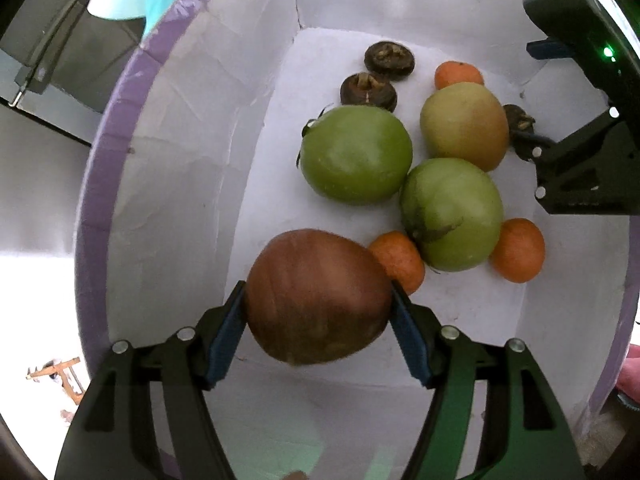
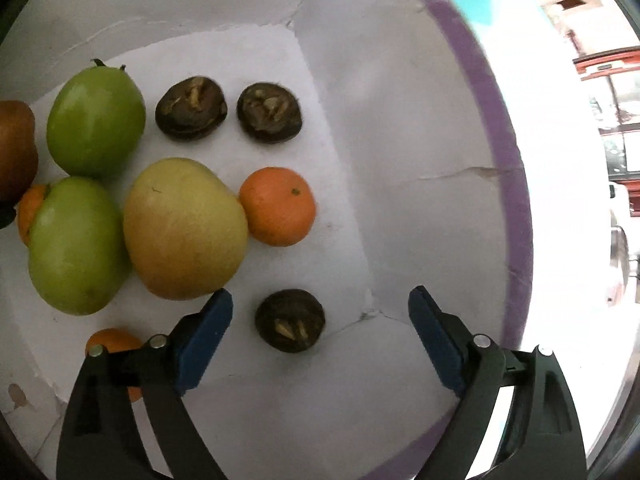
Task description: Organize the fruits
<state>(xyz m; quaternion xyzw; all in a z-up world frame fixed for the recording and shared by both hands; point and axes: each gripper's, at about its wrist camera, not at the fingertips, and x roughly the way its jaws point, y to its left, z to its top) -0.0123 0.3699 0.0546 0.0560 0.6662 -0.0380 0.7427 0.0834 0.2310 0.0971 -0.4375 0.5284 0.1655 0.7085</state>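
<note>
- A brown fruit (image 1: 318, 296) is clamped by the left claw (image 1: 318, 312) at 6 o'clock inside the white-lined, purple-rimmed box (image 1: 96, 184).
- The right claw (image 2: 320, 332) is spread wide, empty, above a dark fruit (image 2: 290, 320) on the box's paper floor.

Box (image 2: 516, 184) floor: bare white strip along right wall, passable; fruit cluster (image 2: 184, 228) crowded the left; one dark fruit (image 2: 290, 320) lay apart.

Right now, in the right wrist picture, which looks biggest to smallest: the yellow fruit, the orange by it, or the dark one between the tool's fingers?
1. yellow fruit
2. orange
3. dark fruit, only slightly smaller than the orange and nearer the camera, so that order is unsure.
</note>
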